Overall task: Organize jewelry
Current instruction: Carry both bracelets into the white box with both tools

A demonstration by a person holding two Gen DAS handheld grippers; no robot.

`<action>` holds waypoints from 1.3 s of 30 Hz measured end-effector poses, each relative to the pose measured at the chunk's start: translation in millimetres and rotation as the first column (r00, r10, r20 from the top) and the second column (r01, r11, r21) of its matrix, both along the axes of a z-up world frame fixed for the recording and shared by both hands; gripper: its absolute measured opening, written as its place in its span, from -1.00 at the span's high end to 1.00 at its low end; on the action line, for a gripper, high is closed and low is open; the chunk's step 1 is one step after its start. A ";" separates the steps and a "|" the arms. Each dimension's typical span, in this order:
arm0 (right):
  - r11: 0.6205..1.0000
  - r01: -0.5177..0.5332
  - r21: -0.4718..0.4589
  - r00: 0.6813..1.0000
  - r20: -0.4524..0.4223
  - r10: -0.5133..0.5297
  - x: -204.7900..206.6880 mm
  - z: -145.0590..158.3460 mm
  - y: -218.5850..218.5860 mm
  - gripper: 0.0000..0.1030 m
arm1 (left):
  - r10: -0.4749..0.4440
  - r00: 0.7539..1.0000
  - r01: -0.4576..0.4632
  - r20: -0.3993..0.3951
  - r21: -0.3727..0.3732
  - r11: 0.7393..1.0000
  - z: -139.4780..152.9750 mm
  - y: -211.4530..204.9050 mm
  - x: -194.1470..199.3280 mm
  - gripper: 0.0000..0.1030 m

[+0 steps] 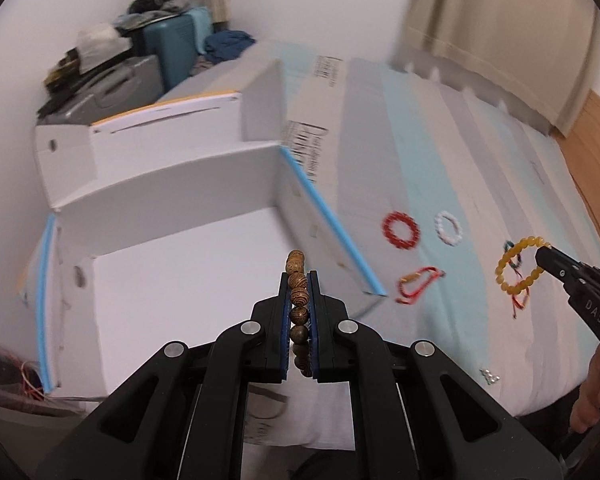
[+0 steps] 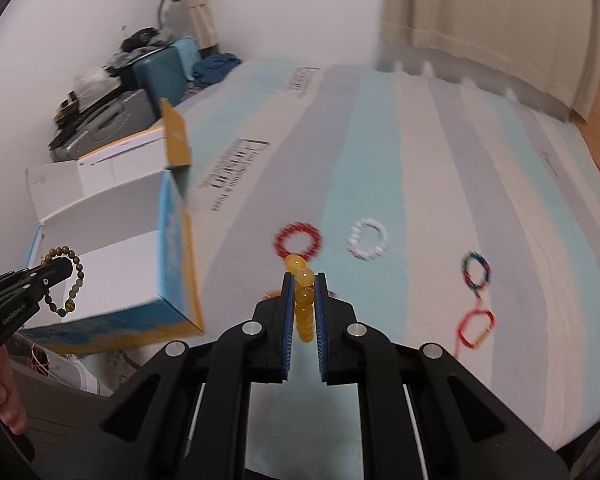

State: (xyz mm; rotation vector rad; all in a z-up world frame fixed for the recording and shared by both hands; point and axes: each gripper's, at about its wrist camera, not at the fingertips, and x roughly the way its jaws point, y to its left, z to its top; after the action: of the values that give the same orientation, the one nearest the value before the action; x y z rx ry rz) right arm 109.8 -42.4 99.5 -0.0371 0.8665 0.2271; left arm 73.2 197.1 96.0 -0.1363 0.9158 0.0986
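Note:
My left gripper [image 1: 299, 280] is shut on a brown wooden bead bracelet [image 1: 298, 300] and holds it over the open white cardboard box [image 1: 172, 216]; both also show in the right wrist view, gripper [image 2: 62, 266], bracelet [image 2: 66, 284]. My right gripper [image 2: 305, 280] is shut on a yellow bead bracelet [image 2: 304, 300] above the striped bed; in the left wrist view it [image 1: 544, 254] holds that bracelet [image 1: 516, 268] hanging. On the bed lie a red bead bracelet [image 2: 298, 240], a white bead bracelet [image 2: 368, 239], a multicoloured bracelet [image 2: 476, 270] and a red cord bracelet [image 2: 476, 328].
The box [image 2: 112, 236] stands at the bed's left side, flaps up, with blue and orange edges. The striped mattress [image 2: 420, 160] carries printed labels. Suitcases and clothes [image 1: 140, 52] are piled in the far corner. A small silver piece [image 1: 490, 377] lies near the bed's front edge. Curtains hang at the back right.

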 end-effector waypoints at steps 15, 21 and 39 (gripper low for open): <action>0.979 -0.204 -0.011 0.978 0.032 0.204 1.0 25.0 142.1 0.83 | 0.144 0.990 -0.144 0.005 -0.008 0.990 8.1 101.1 -26.6 0.88; 0.959 -0.284 -0.013 0.959 0.006 0.284 -1.3 14.7 193.5 0.83 | 0.184 0.983 -0.185 -0.028 -0.022 0.983 -6.8 126.4 -29.7 0.88; 0.919 -0.391 -0.045 0.893 -0.259 0.367 29.4 -73.4 269.7 0.83 | 0.220 0.951 -0.242 -0.219 -0.081 0.967 -80.9 161.0 0.8 0.88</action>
State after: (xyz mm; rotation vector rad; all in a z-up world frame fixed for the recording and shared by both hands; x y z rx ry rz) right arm 139.1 227.4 26.1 -0.2762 1.1158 0.5673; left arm 74.0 358.1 15.1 -0.3387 1.1134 0.2865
